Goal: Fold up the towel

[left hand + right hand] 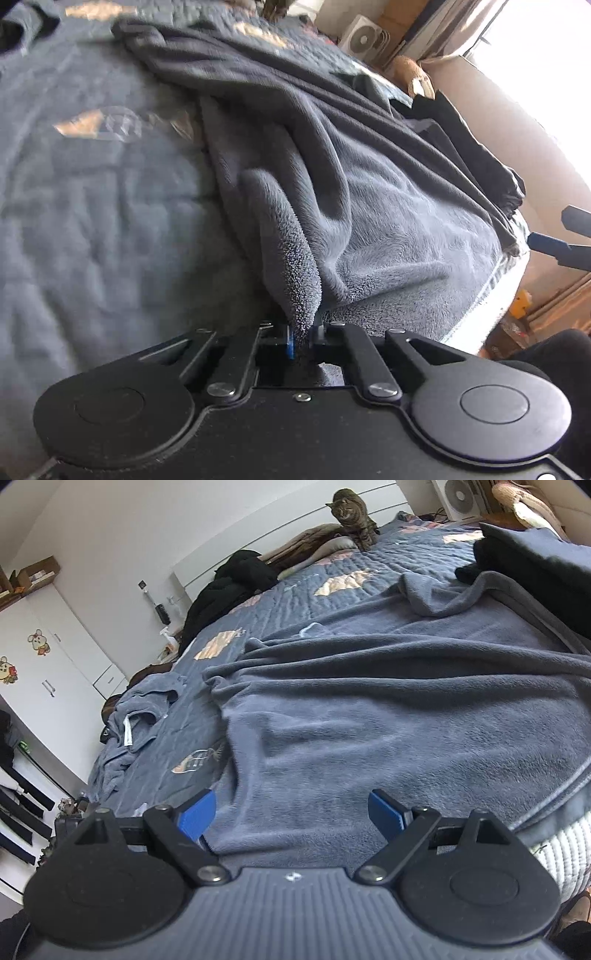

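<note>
Left gripper: the left gripper [301, 338] is clamped on a pinched ridge of the large grey-blue fleecy towel [369, 206]; its blue pads are almost wholly buried in the pile, only a sliver showing.
Right gripper: the right gripper [291, 812] stands released, blue fingers [197, 814] wide apart, low over the towel's near edge; whether they touch the cloth cannot be told.
Towel: towel [388, 716] lies rumpled on the blue quilted bedspread [295, 590], spreading ahead of both grippers.
Hidden: towel's far end in the left view is blurred and runs under dark clothing.
Only right view: a tabby cat [351, 517] far ahead at the bed's head; a second crumpled blue cloth [133, 720] ahead-left; white cupboards [44, 657].
Both views: a white box fan [364, 38].
</note>
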